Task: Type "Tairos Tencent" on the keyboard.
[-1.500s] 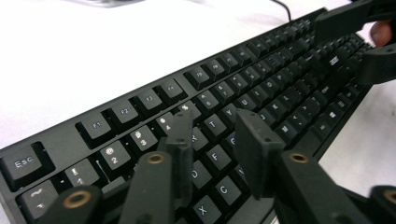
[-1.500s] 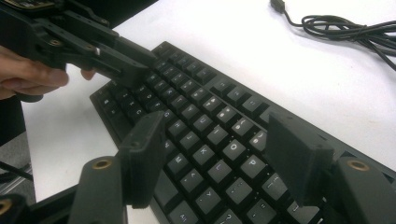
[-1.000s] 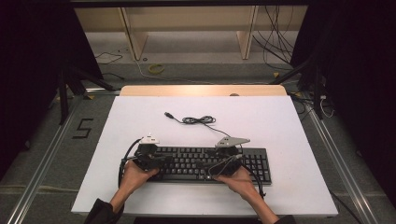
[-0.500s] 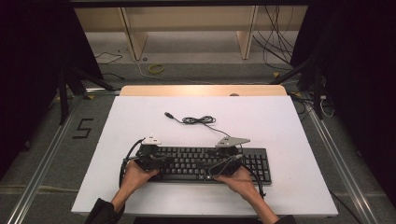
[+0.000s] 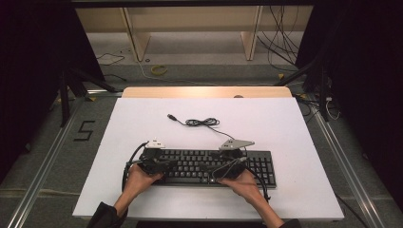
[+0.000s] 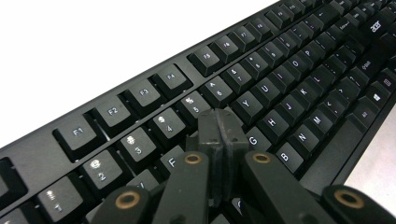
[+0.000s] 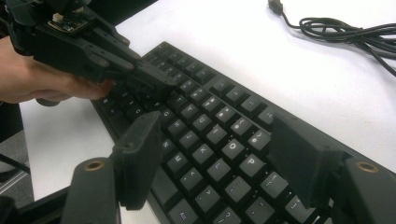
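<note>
Keyboard (image 5: 209, 166) lay flat near the table's (image 5: 285, 128) front edge, long axis running left to right, function row facing away from the person. Left gripper (image 6: 218, 133), jaws closed on nothing, rested its tip among the keys near F and G. Right gripper (image 7: 215, 154) hovered wide open over O and P, empty. Recommended: press straight down, one key only.

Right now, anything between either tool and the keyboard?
No. The left tool, jaws shut, has its tip on the keyboard between the F and G keys. The right tool, jaws open, hovers over the O and P keys. The coiled cable lies apart on the table.
</note>
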The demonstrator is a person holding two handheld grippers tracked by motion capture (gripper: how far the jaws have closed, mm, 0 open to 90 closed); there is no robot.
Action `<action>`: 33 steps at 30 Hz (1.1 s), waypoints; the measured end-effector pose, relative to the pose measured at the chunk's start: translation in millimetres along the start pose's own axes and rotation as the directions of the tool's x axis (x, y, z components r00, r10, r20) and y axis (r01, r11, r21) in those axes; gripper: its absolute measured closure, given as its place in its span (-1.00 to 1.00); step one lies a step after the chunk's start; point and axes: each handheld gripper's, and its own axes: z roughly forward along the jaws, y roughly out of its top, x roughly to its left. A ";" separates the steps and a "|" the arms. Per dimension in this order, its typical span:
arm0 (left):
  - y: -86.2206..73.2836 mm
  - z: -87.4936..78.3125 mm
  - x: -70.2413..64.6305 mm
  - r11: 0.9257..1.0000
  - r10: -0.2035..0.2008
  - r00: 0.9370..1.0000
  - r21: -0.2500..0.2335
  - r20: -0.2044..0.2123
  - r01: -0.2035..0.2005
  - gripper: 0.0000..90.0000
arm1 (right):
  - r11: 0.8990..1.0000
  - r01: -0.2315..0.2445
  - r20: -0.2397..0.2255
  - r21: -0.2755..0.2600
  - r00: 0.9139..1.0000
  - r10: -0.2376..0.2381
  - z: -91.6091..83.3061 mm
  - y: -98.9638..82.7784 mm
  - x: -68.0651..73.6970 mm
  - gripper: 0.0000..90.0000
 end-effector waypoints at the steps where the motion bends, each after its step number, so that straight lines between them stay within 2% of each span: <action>1: 0.3 -1.8 -0.2 1.000 -0.002 1.000 -0.006 0.004 0.002 0.98 | 1.000 0.000 0.001 -0.001 1.000 0.000 -0.1 0.1 -0.2 -0.22; 8: 1.1 -8.6 0.4 0.999 -0.020 1.000 -0.034 0.008 0.020 0.74 | 1.000 -0.003 0.002 -0.008 1.000 0.003 -0.7 0.4 -0.5 -0.22; 13: 1.0 -14.8 1.2 0.997 -0.034 0.999 -0.064 0.036 0.037 0.47 | 1.000 -0.005 0.005 -0.010 1.000 0.005 0.2 0.6 -1.3 -0.22; 18: -0.1 -18.7 2.0 0.995 -0.049 0.997 -0.087 0.061 0.054 0.29 | 1.000 -0.006 0.006 -0.010 1.000 0.006 1.6 0.6 -1.6 -0.21; 28: -0.3 -25.2 -1.7 0.992 -0.034 0.996 -0.120 0.083 0.044 0.07 | 1.000 -0.007 0.015 -0.007 1.000 0.007 5.4 1.0 -1.7 -0.20; 33: -1.3 -30.0 -1.4 0.988 -0.036 0.995 -0.147 0.092 0.049 -0.14 | 1.000 -0.003 0.024 -0.009 1.000 0.003 7.2 2.1 -2.7 -0.17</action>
